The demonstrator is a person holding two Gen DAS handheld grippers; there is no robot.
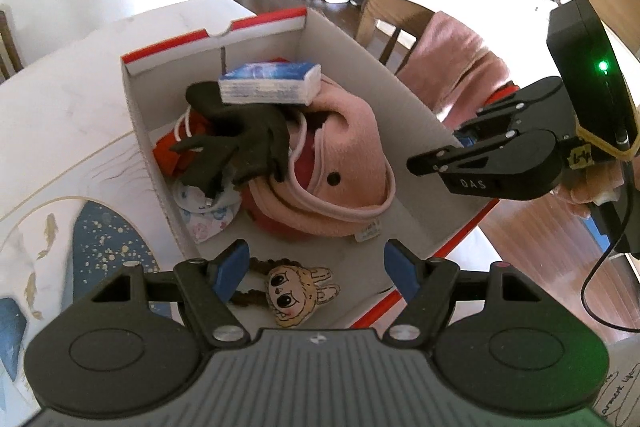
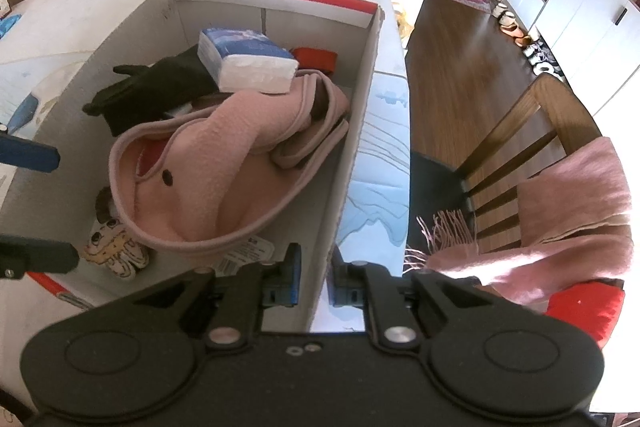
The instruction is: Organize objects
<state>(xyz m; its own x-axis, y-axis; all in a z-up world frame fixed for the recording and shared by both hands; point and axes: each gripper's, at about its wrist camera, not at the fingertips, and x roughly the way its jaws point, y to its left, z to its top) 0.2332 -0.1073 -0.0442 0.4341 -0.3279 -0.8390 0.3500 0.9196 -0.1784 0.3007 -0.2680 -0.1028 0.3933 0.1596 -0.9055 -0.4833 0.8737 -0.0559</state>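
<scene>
White marble-patterned bench (image 1: 72, 99) carries an open white cardboard box with red rim stripes (image 1: 168, 163), the landmark for everything else. Just past the box's right wall stands a brown wooden chair (image 2: 560, 131) draped with a pink fringed scarf (image 2: 568, 211).

Inside the box, a pink fleece garment with a pale trim and a dark button (image 1: 344, 163) fills the middle and reaches toward the right wall. A black glove (image 1: 240, 139) lies over the garment's far-left edge, fingers spread toward the left wall. A blue and white packet of tissues (image 1: 270, 83) rests on top of the glove and garment, near the box's far wall. An orange-red cloth item (image 1: 168, 151) is tucked under the glove by the left wall, and a small floral white pouch (image 1: 208, 215) lies beside it on the box floor. A flat cartoon face charm with a brown braid (image 1: 296, 291) lies on the floor by the near wall.

Left claw (image 1: 316, 275) hangs over the near end of the box, jaws spread wide with nothing between them, above the charm. Right claw (image 2: 314, 279) is clamped on the box's right wall, one blue pad (image 2: 294, 279) inside and one outside.
</scene>
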